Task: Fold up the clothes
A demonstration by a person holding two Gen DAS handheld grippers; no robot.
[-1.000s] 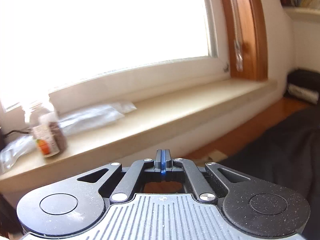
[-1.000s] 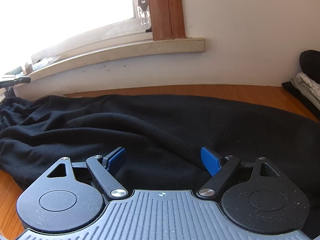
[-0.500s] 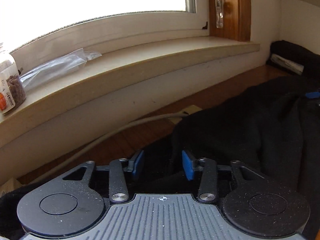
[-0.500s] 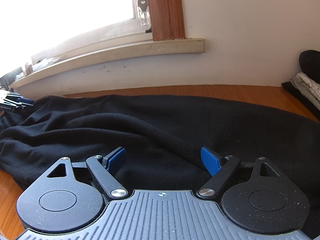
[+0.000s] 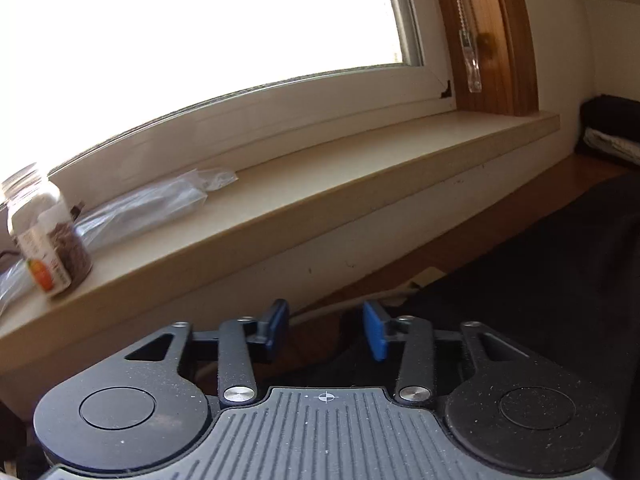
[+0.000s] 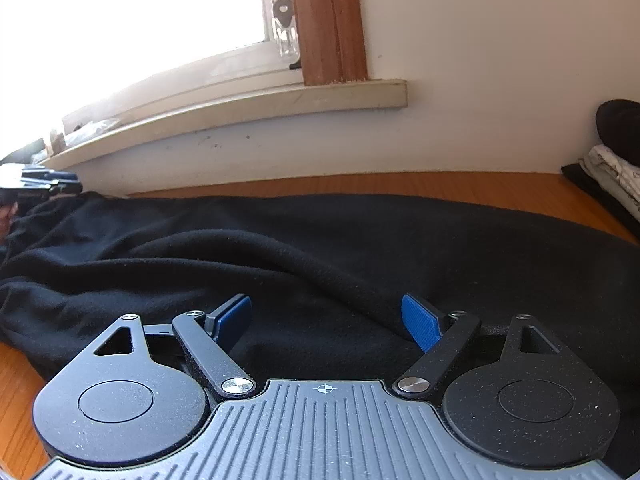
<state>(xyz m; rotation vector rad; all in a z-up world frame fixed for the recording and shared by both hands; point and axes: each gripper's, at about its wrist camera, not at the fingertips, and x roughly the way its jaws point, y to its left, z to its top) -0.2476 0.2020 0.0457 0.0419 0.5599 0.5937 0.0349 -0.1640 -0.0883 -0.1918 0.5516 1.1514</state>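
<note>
The black fleece garment (image 5: 552,292), soft and matte, lies bunched at the right of the left wrist view on an orange-brown wooden table (image 5: 472,240). The left gripper (image 5: 326,334) hangs above its edge, its blue-padded fingers (image 5: 374,336) parted and holding nothing. Beyond runs a smooth cream windowsill (image 5: 320,204) carrying a clear crinkled plastic bag (image 5: 152,208) and a clear jar of brown pellets (image 5: 48,236), its label showing an orange picture but no readable words. A white cable (image 5: 360,300) lies along the wall.

In the right wrist view the garment (image 6: 320,248) spreads in long folds across the table (image 6: 400,184). The right gripper (image 6: 326,322) sits low over the cloth, ribbed blue fingers (image 6: 422,326) wide apart, empty. Folded clothes (image 6: 612,172) are stacked at the far right, below a white wall (image 6: 500,60).
</note>
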